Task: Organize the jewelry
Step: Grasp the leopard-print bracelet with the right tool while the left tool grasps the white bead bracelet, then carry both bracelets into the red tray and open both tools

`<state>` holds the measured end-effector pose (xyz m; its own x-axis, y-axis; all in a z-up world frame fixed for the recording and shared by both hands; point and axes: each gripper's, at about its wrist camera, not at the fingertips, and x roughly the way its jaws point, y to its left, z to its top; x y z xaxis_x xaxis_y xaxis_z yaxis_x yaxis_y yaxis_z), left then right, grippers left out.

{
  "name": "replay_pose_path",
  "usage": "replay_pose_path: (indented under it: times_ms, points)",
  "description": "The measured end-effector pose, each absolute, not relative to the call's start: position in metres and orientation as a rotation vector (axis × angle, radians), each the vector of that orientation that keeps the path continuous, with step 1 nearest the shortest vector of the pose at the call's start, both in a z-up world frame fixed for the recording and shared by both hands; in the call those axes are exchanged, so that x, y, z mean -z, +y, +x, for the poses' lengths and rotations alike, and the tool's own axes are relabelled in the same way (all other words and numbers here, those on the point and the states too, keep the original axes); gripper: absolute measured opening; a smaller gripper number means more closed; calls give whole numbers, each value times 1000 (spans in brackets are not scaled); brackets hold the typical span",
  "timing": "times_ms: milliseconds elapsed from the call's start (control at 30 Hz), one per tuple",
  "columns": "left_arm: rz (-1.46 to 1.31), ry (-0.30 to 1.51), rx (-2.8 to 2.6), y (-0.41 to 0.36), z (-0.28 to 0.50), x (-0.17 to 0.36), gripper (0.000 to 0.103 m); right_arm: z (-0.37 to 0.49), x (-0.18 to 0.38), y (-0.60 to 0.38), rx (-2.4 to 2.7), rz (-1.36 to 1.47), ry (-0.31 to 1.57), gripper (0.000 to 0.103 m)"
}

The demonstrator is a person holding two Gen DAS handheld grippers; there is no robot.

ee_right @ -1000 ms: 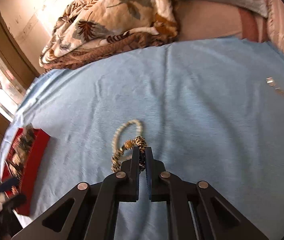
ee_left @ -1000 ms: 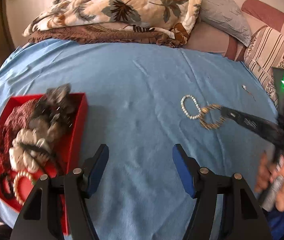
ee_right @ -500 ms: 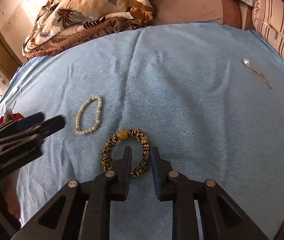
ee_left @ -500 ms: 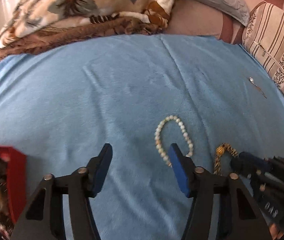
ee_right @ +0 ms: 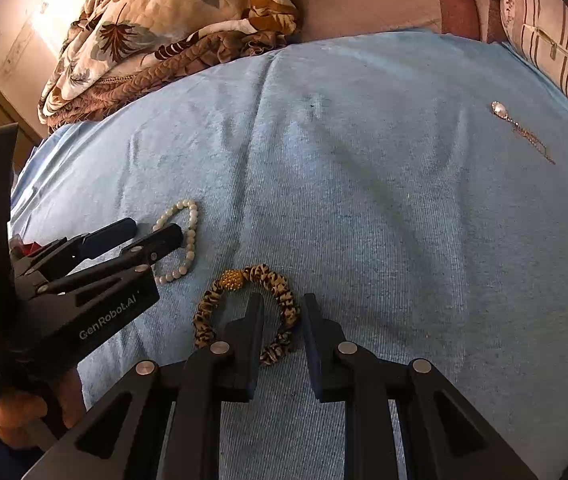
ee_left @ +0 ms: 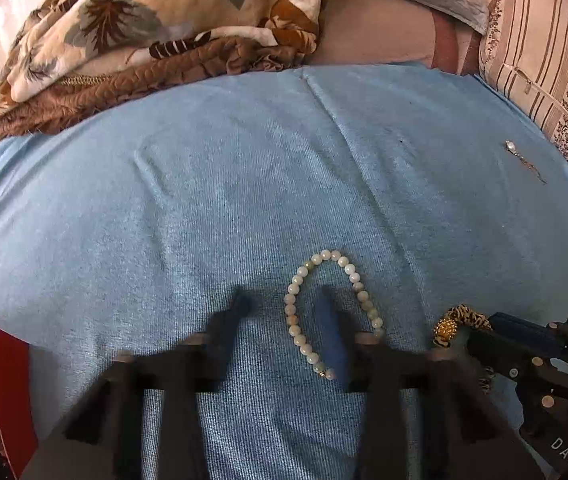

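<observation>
A white pearl bracelet (ee_left: 326, 256) (ee_right: 192, 236) lies on the blue cloth (ee_left: 244, 184). My left gripper (ee_left: 282, 320) (ee_right: 146, 236) is low over it. Its blurred jaws are closing with the bracelet's left strand between them, and a gap still shows on both sides. To the right lies a leopard-print fabric bracelet with a gold bead (ee_right: 244, 280) (ee_left: 458, 318). My right gripper (ee_right: 282, 316) (ee_left: 484, 334) stands slightly open astride its right side, pads not pressing. A pendant necklace (ee_left: 524, 160) (ee_right: 522, 130) lies far right.
The red jewelry box (ee_left: 8, 380) with several pieces sits at the left edge. A leaf-print quilt (ee_left: 144, 40) is piled at the back. Striped pillows (ee_left: 544, 80) line the right side. A hand (ee_right: 24, 412) holds the left gripper.
My left gripper swung right from the red box to the pearl bracelet, sank, and its jaws narrowed. My right gripper opened and let go of the leopard bracelet, which now rests on the cloth.
</observation>
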<state>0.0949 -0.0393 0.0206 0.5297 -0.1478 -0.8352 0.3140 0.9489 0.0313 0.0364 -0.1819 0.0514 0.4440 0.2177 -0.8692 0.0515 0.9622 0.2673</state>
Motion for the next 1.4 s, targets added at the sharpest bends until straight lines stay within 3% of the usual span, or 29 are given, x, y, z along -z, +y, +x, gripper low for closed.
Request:
replay_pose_path:
  times_ms: [33,100,200,967,1400]
  points:
    - [187,981,281,-40,95,-22,6,36,-51,-181,-102,270,1108,20]
    - [176,986,286,-39,94,-23,6,38,-50,-182,-94,260,1105,12]
    - [142,1001,304,-35,91,-26,5,39,-50,-184,-95,275,1099,10]
    - [-100,916,353,54,4,-127,6,6,-88,-169,-146,336,921,9]
    - [4,793,232,92,-86,-153,6,-61,-98,-116,-173,312,861,9]
